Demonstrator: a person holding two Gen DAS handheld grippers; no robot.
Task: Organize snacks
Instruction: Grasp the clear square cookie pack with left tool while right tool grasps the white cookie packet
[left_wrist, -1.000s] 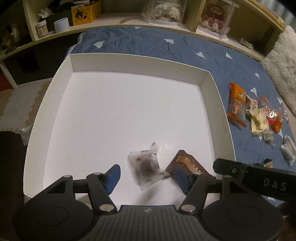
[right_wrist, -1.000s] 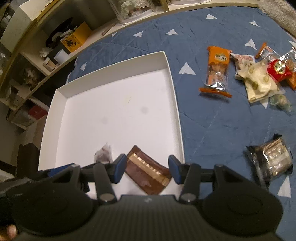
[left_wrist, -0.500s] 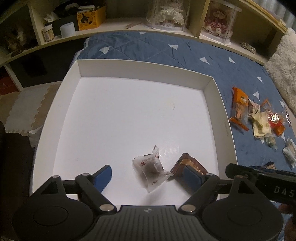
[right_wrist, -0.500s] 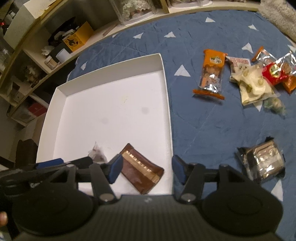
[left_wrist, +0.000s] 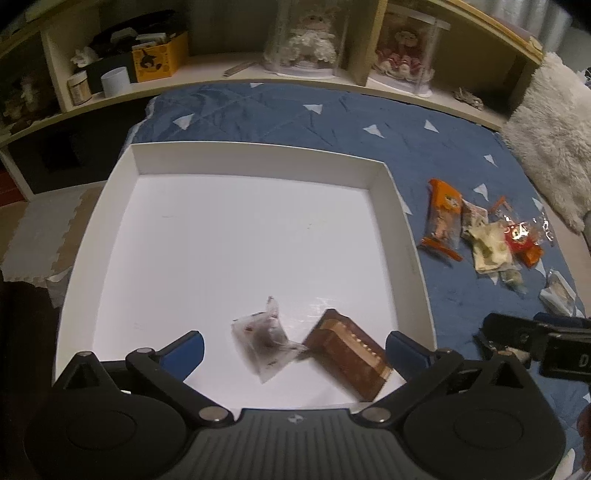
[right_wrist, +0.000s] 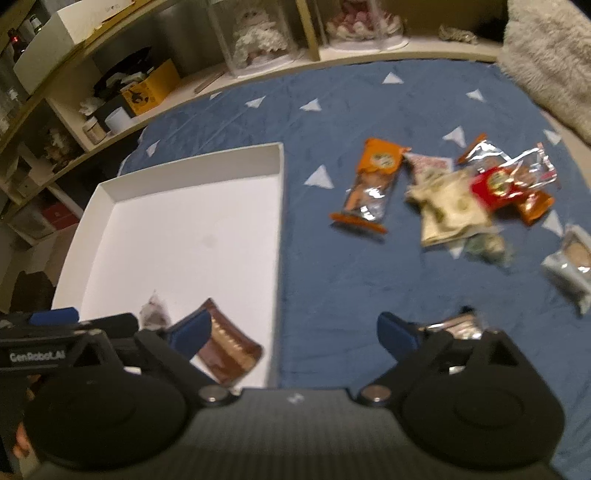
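Observation:
A white tray (left_wrist: 417, 258) lies on a blue quilt. In it lie a clear snack bag (left_wrist: 264, 341) and a brown snack bar (left_wrist: 349, 354). My left gripper (left_wrist: 295, 350) is open and empty, hovering over both. My right gripper (right_wrist: 295, 332) is open and empty above the quilt by the tray's right wall (right_wrist: 279, 221); the brown bar (right_wrist: 229, 350) lies by its left finger. More snacks lie on the quilt: an orange packet (right_wrist: 371, 184), a cream packet (right_wrist: 447, 206), a red packet (right_wrist: 498, 186), a grey packet (right_wrist: 572, 262) and a dark packet (right_wrist: 458, 326) by the right finger.
Shelves with boxes, a white cup (left_wrist: 115, 80) and doll cases (left_wrist: 306, 44) line the far edge. A fluffy white rug (left_wrist: 554, 140) lies at the right. A foam mat (left_wrist: 40, 236) lies left of the tray.
Both grippers have pulled back from the tray and opened wider. My right gripper has swung right, off the brown bar and over the quilt. The two snacks stay in the tray.

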